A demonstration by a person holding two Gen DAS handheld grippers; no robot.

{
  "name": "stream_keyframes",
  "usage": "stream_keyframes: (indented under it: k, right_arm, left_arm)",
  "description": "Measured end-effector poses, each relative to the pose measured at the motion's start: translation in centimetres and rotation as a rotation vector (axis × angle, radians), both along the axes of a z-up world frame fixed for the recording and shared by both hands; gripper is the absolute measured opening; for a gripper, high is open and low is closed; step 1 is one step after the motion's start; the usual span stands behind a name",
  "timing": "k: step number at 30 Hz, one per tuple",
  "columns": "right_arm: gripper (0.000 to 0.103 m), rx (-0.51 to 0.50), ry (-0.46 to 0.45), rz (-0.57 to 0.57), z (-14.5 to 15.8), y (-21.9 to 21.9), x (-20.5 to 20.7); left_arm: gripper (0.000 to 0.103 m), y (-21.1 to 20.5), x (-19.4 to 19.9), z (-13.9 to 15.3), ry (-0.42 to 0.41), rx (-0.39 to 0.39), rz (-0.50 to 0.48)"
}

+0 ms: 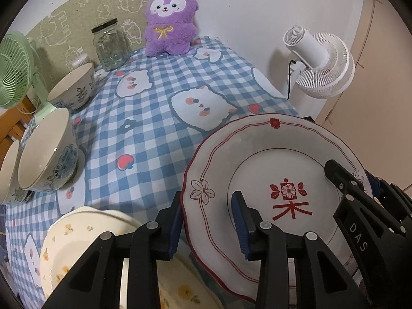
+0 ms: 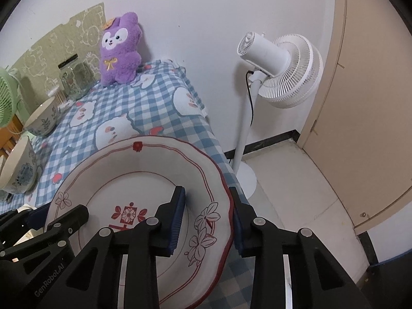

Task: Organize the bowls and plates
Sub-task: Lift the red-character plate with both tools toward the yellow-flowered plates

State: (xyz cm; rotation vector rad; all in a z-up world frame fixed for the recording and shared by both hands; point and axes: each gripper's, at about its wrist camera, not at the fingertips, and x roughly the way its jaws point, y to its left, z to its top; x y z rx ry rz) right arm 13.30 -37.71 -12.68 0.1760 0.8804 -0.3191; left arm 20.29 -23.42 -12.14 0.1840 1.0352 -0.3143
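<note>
Left wrist view: left gripper [image 1: 209, 221], jaws clamped on the left rim of a red-trimmed plate [image 1: 257, 170], held tilted above the counter [image 1: 154, 134]. Flowered plate [image 1: 77, 239] below it; three bowls [image 1: 49, 152] at left. Right wrist view: right gripper [image 2: 208, 221], jaws clamped on the plate's right rim. Background: purple plush [image 1: 168, 18], glass jar [image 1: 109, 46], white fan [image 2: 283, 67].

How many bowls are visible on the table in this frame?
3, all along the table's left edge: far bowl near the glass jar, tilted bowl closer, and cut-off bowl at the frame edge. More may be hidden beyond it.
</note>
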Motion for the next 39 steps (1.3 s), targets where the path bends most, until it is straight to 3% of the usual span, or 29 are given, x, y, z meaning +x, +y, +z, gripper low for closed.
stream_keyframes:
  k: [20, 39]
  right_arm:
    - [0.036, -0.03, -0.079, 0.049, 3.7, 4.5, -2.9]
    - [0.036, -0.037, -0.098, 0.125, 4.7, 11.0, -4.7]
  left_arm:
    - [0.036, 4.7, -3.5, 3.6, -0.096, -0.028, 0.041]
    - [0.036, 11.2, -6.4, 4.2, -0.123, -0.04, 0.111]
